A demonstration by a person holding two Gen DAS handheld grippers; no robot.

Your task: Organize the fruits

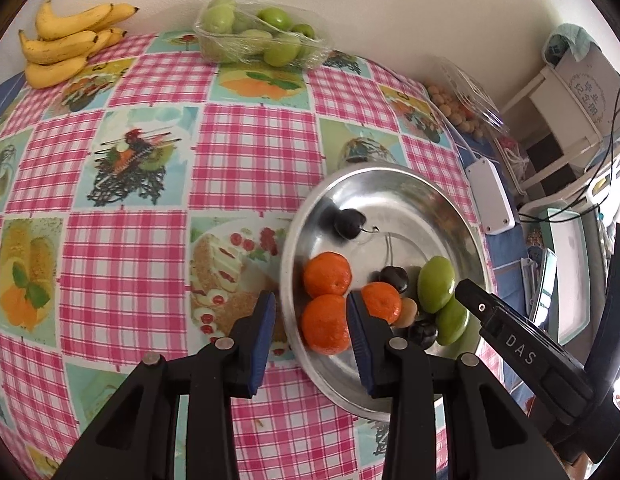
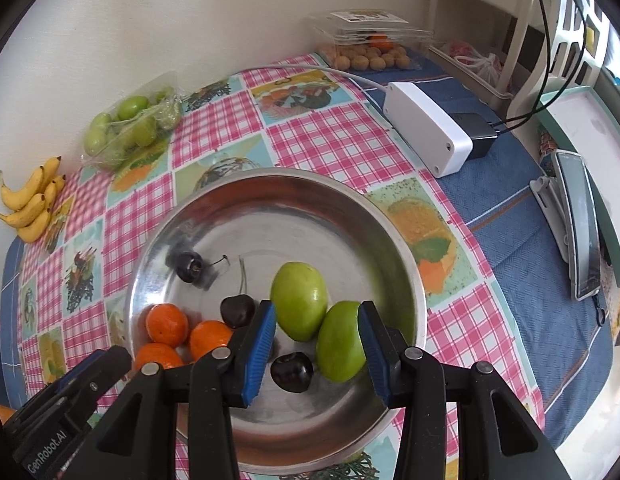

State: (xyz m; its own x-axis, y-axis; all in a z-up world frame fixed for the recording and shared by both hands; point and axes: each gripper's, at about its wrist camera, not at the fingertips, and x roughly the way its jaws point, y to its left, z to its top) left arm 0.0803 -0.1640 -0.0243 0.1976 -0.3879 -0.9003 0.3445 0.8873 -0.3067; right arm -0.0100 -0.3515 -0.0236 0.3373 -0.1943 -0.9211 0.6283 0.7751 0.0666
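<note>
Inspecting the scene: both tools hang over a steel bowl [image 2: 405,280] on the table [image 1: 254,148], which wears a checked fruit-print cloth.
Left tool [image 1: 311,332]: jaws apart, empty, straddling the bowl's near-left rim; one finger outside the rim, the other over the nearest mandarin [image 1: 325,324].
Right tool [image 2: 317,348]: jaws apart, gripping nothing; a green fruit [image 2: 341,342] lies between the pads, close against the right pad, contact not confirmable.
Bowl contents: three mandarins clustered at one side, two green fruits side by side, three dark cherries, and one small pale fruit [image 1: 405,312] seen only in the left wrist view.
Orientation: the far green fruit [image 2: 300,300] is oval; its long axis runs near-to-far, leaning a little left. The fruit between the pads lies roughly parallel to it and roughly along the fingers, so its narrow width faces the pads.
Outside the bowl: banana bunch [image 1: 66,44] and a wrapped tray of green fruits [image 1: 258,36] by the wall, well apart from the bowl; a clear box of small tan fruits [image 2: 369,58] at the far corner.
Risk one: the fruit is off-centre in the jaws; closing may push it sideways against its neighbour or squirt it out.
Risk two: the cherry [image 2: 292,372] beside the left pad could be caught or crushed.
Risk three: the left tool's outer finger may catch the rim and tip the bowl.
</note>
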